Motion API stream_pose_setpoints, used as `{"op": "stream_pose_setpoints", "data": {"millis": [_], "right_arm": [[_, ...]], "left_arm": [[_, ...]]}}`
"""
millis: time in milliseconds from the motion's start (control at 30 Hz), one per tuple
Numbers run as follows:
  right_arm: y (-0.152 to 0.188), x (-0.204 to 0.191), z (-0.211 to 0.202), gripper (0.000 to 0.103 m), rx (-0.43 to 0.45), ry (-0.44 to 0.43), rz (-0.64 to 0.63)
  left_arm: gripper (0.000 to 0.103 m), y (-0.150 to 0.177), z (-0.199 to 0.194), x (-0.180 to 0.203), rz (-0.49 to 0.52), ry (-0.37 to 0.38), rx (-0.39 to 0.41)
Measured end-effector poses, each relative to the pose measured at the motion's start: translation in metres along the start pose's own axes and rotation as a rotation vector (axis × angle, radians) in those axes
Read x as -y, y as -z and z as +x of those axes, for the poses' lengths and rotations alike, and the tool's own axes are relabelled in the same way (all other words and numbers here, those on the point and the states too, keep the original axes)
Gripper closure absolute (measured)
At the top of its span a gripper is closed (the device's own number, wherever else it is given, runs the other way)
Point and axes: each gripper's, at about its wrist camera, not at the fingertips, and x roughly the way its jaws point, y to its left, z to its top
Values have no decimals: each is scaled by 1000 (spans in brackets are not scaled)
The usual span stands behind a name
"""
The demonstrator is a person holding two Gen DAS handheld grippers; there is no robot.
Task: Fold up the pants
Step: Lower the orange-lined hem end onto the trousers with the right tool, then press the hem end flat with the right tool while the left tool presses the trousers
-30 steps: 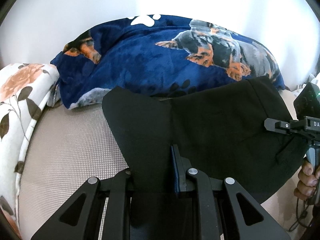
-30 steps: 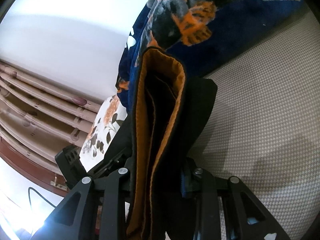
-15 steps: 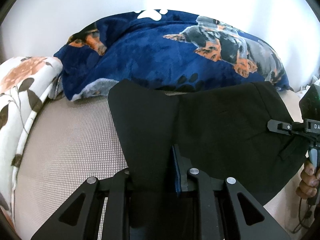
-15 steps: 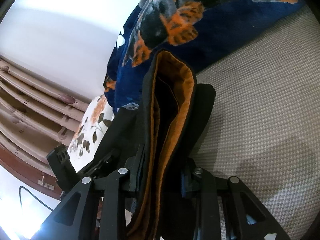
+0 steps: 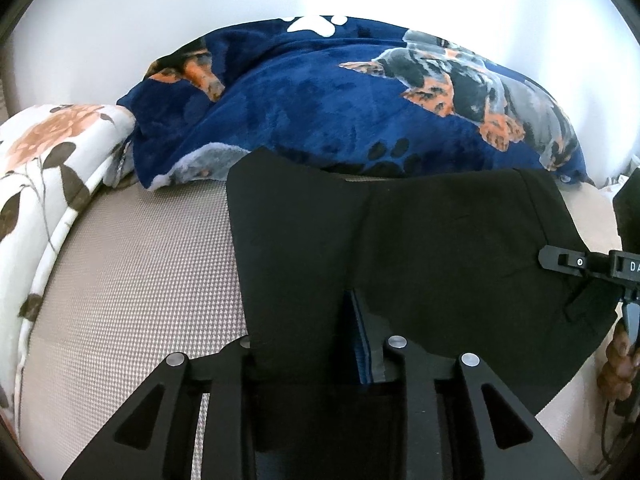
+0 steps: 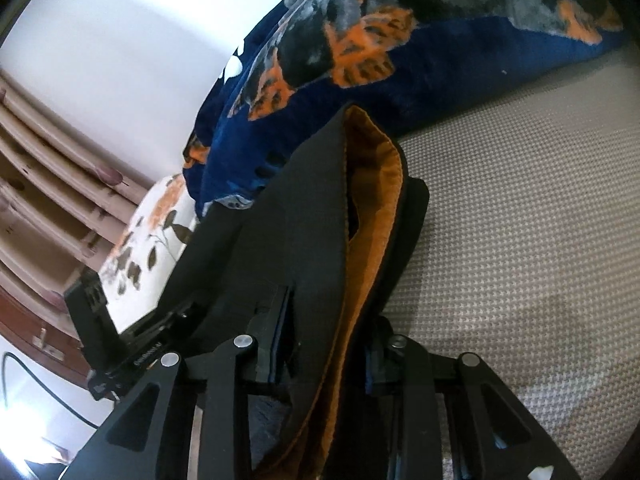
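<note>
Black pants (image 5: 440, 248) lie spread over the beige bed (image 5: 132, 280), one leg end toward me. My left gripper (image 5: 300, 320) has the near fold of the pants between its fingers; its jaws are opening, and the cloth still fills the gap against the blue pad (image 5: 360, 340). In the right wrist view my right gripper (image 6: 328, 320) is shut on the pants' waistband (image 6: 360, 240), whose orange lining shows. The right gripper (image 5: 580, 262) also shows at the right edge of the left wrist view, with a hand (image 5: 618, 364) below it.
A dark blue blanket (image 5: 340, 100) with dog prints is heaped along the wall behind the pants. A white floral pillow (image 5: 44, 168) lies at the left. Wooden slats (image 6: 48, 168) and a cable (image 6: 40, 392) are on the right view's left side.
The right gripper has rolled, so the waistband now leans to the right in its view. The left gripper's jaws have spread slightly, and its view has shifted a little toward the blanket.
</note>
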Motion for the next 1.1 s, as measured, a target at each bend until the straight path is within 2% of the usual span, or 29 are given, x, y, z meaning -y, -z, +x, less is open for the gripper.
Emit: {"op": "stream_pose_setpoints", "data": {"millis": [433,1100], "right_arm": [[9,-20,-1,70,58,168,-101],[17,-39,2,66,107,290,-202]], "left_arm": [[71,8,0,4,13,-44,42],[66,9,0,3,2,-65,48]]}}
